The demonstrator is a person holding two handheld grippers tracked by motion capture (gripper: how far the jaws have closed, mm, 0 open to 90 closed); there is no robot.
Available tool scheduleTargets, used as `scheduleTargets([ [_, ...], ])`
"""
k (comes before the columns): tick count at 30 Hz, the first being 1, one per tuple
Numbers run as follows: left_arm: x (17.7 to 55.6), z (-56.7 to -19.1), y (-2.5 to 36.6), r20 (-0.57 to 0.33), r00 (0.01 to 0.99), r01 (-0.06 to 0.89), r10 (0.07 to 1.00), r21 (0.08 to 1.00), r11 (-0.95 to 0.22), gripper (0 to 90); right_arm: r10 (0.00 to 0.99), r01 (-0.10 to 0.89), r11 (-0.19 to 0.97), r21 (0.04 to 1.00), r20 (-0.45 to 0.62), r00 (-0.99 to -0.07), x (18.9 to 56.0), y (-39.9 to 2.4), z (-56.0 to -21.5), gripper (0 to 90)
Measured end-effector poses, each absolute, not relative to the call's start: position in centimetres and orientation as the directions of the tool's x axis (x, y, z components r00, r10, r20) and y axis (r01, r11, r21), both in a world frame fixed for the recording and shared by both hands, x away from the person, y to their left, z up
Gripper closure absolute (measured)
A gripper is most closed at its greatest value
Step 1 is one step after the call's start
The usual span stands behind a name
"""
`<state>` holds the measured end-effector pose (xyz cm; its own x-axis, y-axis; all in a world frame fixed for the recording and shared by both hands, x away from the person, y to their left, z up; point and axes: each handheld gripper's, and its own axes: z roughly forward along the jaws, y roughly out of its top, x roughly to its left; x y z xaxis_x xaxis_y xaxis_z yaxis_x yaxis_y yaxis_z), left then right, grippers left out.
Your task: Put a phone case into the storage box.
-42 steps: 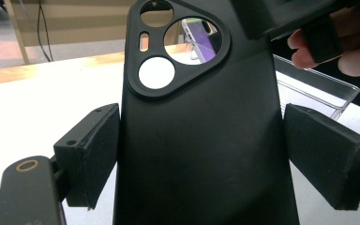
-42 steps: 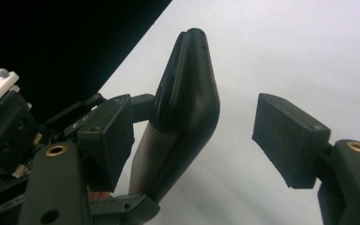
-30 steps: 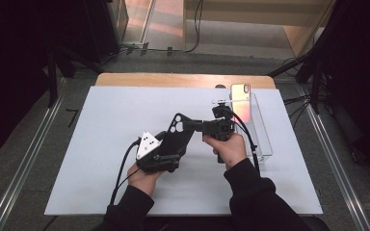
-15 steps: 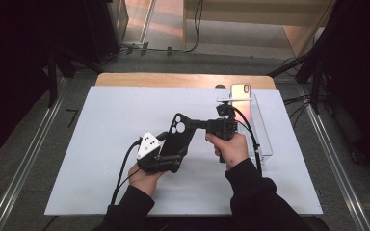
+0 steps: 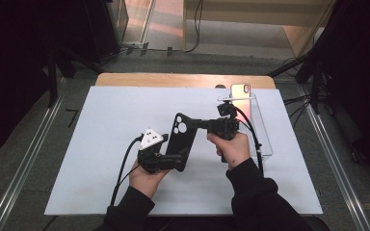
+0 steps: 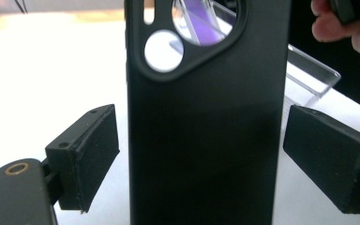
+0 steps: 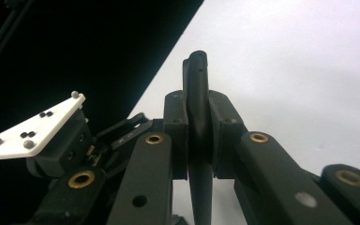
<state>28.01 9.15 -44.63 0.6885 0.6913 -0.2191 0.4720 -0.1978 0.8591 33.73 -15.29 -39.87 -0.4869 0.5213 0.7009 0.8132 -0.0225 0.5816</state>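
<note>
**A recording bench in a lab or studio**

A white sheet covers a wooden table that stands alone on a grey floor. Metal rails run along both sides of the table, dark curtains hang beyond them, and cables trail across the floor behind the table's far edge.

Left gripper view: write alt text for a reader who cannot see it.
A black phone case stands upright between the left claw's two open black pads, which flank it without touching. Through its camera cutout shows a clear stand on the white table.
</note>
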Motion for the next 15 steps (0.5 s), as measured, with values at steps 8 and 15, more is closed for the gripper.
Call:
scheduleTargets([
  [8, 28.3, -43.9, 9.3, -0.245, 0.702, 0.523, 0.669, 0.814, -0.251, 11.4, 0.593, 0.742, 0.033, 0.67, 0.585, -0.554, 33.3, -15.8, -39.1, 77.3],
  [15, 29.0, -43.0, 10.1, -0.295, 0.709, 0.58, 0.641, 0.761, -0.291, 13.9, 0.611, 0.681, 0.085, 0.728, 0.501, -0.613, 32.9, -15.7, -38.6, 77.3],
])
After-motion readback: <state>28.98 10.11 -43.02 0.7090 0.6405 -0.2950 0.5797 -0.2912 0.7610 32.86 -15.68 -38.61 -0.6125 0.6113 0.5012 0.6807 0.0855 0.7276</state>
